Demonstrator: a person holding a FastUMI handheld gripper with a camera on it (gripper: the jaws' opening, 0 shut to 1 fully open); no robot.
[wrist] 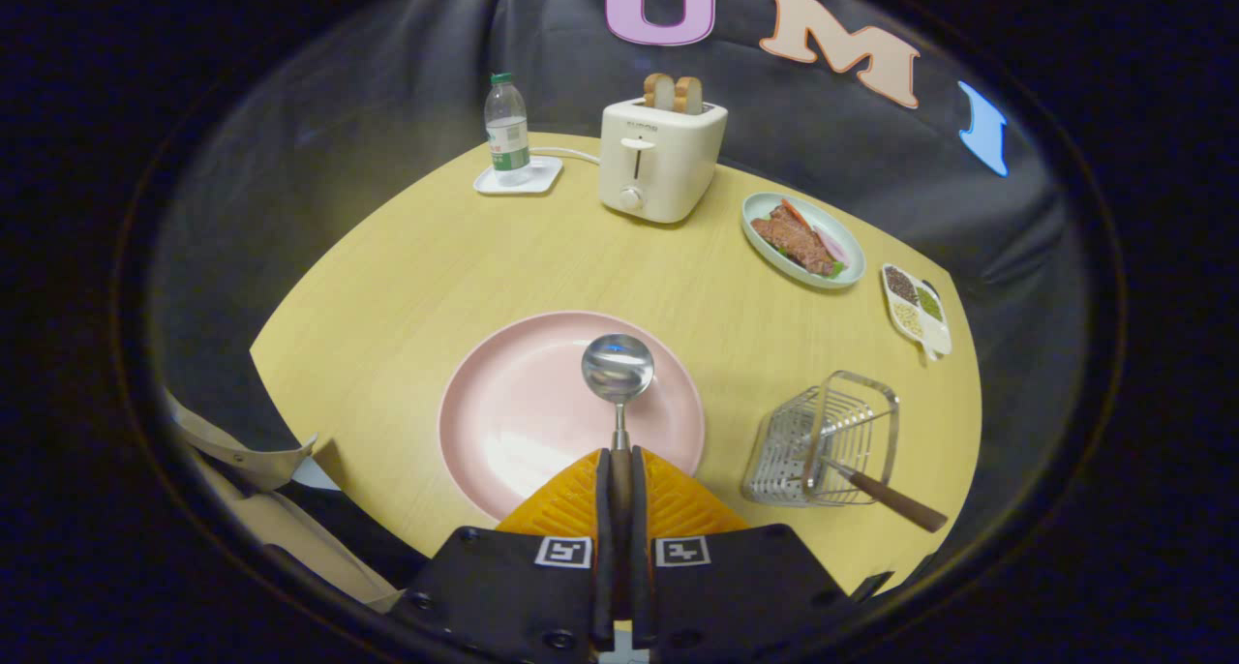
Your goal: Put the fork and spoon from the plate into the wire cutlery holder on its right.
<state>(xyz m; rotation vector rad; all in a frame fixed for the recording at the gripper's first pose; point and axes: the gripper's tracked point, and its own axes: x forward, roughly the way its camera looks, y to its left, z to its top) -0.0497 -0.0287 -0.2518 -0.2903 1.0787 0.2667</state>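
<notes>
Yellowish wood tabletop (pixel 407 286) in a dark-cloth booth, and I'll use the pink plate (pixel 513 403) as the anchor for everything. My claw (pixel 619 470) is clamped tight on the handle of the spoon (pixel 618 369), both fingers pressed together on it, with the bowl of the spoon sticking out just ahead of them over the plate's middle. Looks to me like it's lifted clear rather than lying flat, but I can't say for sure. Right of the plate sits the wire cutlery holder (pixel 823 437), and there's already a brown-handled utensil (pixel 886 499) leaning out of it, presumably the fork, though its head is buried in the wire so I can't confirm. If that's right, I'm roughly halfway: fork done, spoon grabbed but not delivered. What's left is carrying it over to the right and dropping it in the holder. Beyond the plate there's a toaster (pixel 661 161) with bread, a water bottle (pixel 506 127), a dish of food (pixel 801 238) and a little divided tray (pixel 916 311), none of it in my way.
</notes>
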